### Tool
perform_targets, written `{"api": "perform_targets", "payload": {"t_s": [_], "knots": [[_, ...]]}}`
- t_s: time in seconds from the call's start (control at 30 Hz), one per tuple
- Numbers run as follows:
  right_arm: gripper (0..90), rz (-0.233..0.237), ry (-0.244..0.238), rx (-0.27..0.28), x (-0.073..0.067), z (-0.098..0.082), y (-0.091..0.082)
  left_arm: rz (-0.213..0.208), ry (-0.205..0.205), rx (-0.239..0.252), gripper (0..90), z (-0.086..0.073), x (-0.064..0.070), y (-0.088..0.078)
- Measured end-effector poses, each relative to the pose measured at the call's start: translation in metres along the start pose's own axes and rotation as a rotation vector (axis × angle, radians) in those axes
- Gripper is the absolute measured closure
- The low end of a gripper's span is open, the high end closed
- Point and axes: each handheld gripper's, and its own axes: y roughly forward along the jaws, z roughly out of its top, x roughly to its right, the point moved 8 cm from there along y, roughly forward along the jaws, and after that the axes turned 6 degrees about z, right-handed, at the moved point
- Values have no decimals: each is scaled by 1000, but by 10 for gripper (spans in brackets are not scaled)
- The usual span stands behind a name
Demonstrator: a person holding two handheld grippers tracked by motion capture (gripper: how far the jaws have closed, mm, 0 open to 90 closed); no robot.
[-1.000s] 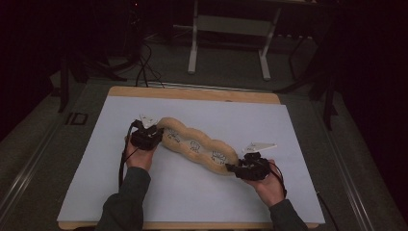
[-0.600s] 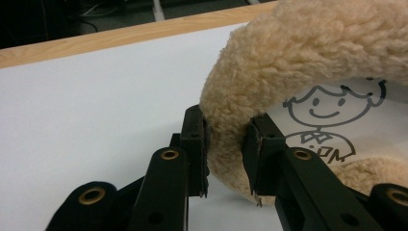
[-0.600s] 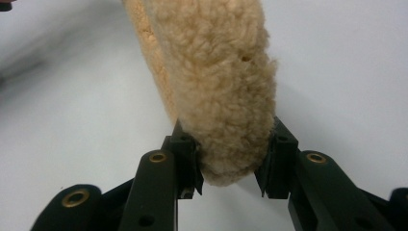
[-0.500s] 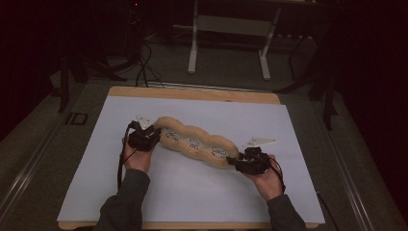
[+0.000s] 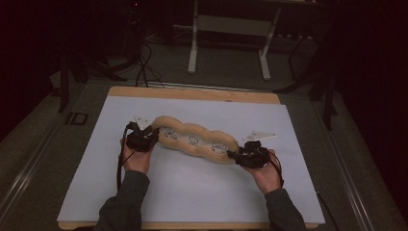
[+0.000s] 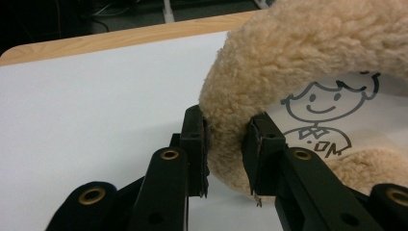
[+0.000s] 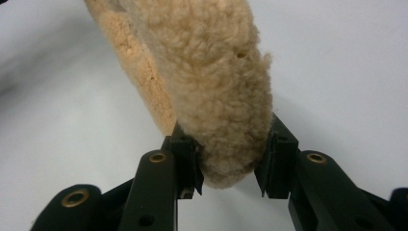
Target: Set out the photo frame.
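Plush fleece cushion (image 5: 195,141) lies stretched slantwise across the white sheet (image 5: 192,192), each end pinched: left gripper (image 6: 226,149) closed on the fuzzy rim beside the printed cartoon, right gripper (image 7: 231,161) clamped on the far tip. Probably a spreading or straightening step; pull evenly, low over the table, and keep deep bites, since pile slips.

Tan, fleecy plush cushion (image 5: 195,140) with white panels printed with black line-drawn cartoon faces, lying on a white sheet (image 5: 192,183) over a light wooden table (image 5: 192,93); black grippers (image 5: 142,138) at each end of the cushion, dark grey sleeves (image 5: 122,209) below
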Motion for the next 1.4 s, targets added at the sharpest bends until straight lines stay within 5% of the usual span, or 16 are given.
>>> {"api": "perform_targets", "payload": {"t_s": [1.4], "knots": [[601, -47, 69, -5, 36, 7, 25, 34, -29, -55, 733, -26, 9, -6]]}}
